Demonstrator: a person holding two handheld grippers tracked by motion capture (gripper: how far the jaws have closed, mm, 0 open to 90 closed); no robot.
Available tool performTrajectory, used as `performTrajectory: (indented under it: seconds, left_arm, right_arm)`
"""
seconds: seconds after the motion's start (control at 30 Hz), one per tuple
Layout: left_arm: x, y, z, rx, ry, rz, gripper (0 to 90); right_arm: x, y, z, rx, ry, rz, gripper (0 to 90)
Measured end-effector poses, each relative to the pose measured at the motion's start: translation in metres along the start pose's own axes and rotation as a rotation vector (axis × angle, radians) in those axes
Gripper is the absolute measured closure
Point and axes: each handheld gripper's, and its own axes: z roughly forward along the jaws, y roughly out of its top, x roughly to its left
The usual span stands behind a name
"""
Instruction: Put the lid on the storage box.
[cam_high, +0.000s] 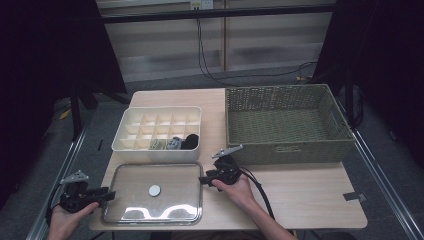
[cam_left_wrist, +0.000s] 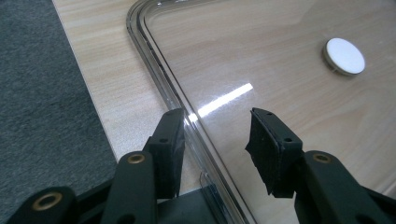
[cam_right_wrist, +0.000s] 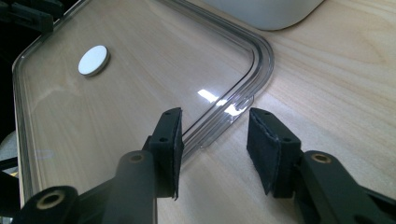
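1. A light wooden table (cam_high: 300, 195) is seen against dark curtains.
2. The clear lid (cam_high: 153, 192) lies flat at the near edge, before the white divided box (cam_high: 158, 132).
3. The left gripper (cam_high: 107, 192) straddles its left rim, jaws parted, nothing clamped.
4. The right gripper (cam_high: 202, 180) straddles its right-rim tab likewise, unclenched.
5. A woven basket (cam_high: 287, 125) stands to the right.

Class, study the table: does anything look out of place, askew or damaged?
Nothing looks damaged or spilled. The clear rectangular plastic lid lies flat on the wooden table, off its white divided box, with a gripper poised at each end.
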Motion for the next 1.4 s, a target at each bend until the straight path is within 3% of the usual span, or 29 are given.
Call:
performTrajectory:
  seconds: [0.27,0.43,0.67,0.8,0.97,1.2,1.3,1.4]
  left_arm:
    - [0.002,0.002,0.002,0.000,0.007,0.008,58.3]
    - [0.002,0.004,0.003,-0.003,0.015,0.011,59.2]
    - [0.006,0.003,0.004,-0.023,-0.004,-0.010,59.1]
    - [0.008,0.002,0.004,-0.028,-0.011,-0.015,58.8]
    - [0.010,0.002,0.005,-0.027,-0.021,-0.027,57.8]
    - [0.012,0.003,0.005,-0.018,-0.029,-0.022,57.6]
    - [0.012,0.003,0.005,-0.019,-0.029,-0.021,57.7]
    - [0.012,0.003,0.005,-0.022,-0.042,-0.025,57.7]
  right_arm:
    - [0.001,-0.001,0.004,-0.008,0.039,0.067,60.3]
    - [-0.001,-0.005,0.004,-0.038,0.048,0.149,62.5]
    - [-0.004,-0.016,0.004,-0.116,0.090,0.389,64.2]
    - [-0.004,-0.020,0.004,-0.144,0.094,0.471,66.3]
    - [-0.008,-0.024,0.006,-0.185,0.139,0.599,64.5]
    - [-0.011,-0.029,0.007,-0.195,0.169,0.662,68.2]
    - [-0.014,-0.032,0.009,-0.202,0.211,0.704,70.2]
    - [-0.013,-0.032,0.013,-0.192,0.238,0.690,72.5]
